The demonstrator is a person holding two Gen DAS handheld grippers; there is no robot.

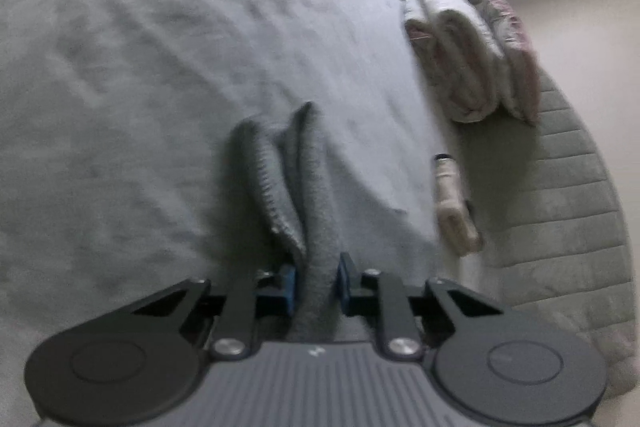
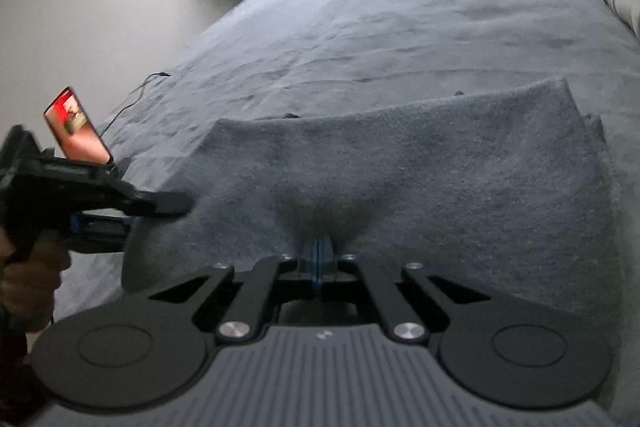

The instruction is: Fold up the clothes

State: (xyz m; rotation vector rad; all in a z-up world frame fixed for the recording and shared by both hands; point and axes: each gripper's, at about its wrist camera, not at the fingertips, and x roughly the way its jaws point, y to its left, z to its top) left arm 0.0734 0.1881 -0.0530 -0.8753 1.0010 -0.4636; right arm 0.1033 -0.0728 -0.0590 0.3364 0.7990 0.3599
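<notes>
A grey knitted garment (image 2: 400, 179) lies folded flat on the bed. In the right wrist view my right gripper (image 2: 318, 253) is shut on its near edge, and the cloth puckers around the tips. My left gripper (image 2: 136, 217) holds the garment's left corner, a hand (image 2: 28, 267) around its handle. In the left wrist view the garment (image 1: 316, 195) runs forward in two raised folds, and a thick fold sits between the blue pads (image 1: 289, 287) of my left gripper (image 1: 317, 281), which is shut on it.
A pale grey blanket (image 1: 140, 67) covers the bed. Rolled towels (image 1: 460, 59) and a small pale roll (image 1: 452, 203) lie beyond its right edge on a ribbed mat (image 1: 568, 195). A lit phone (image 2: 76, 127) rides on the left gripper; a thin cable (image 2: 132, 95) trails nearby.
</notes>
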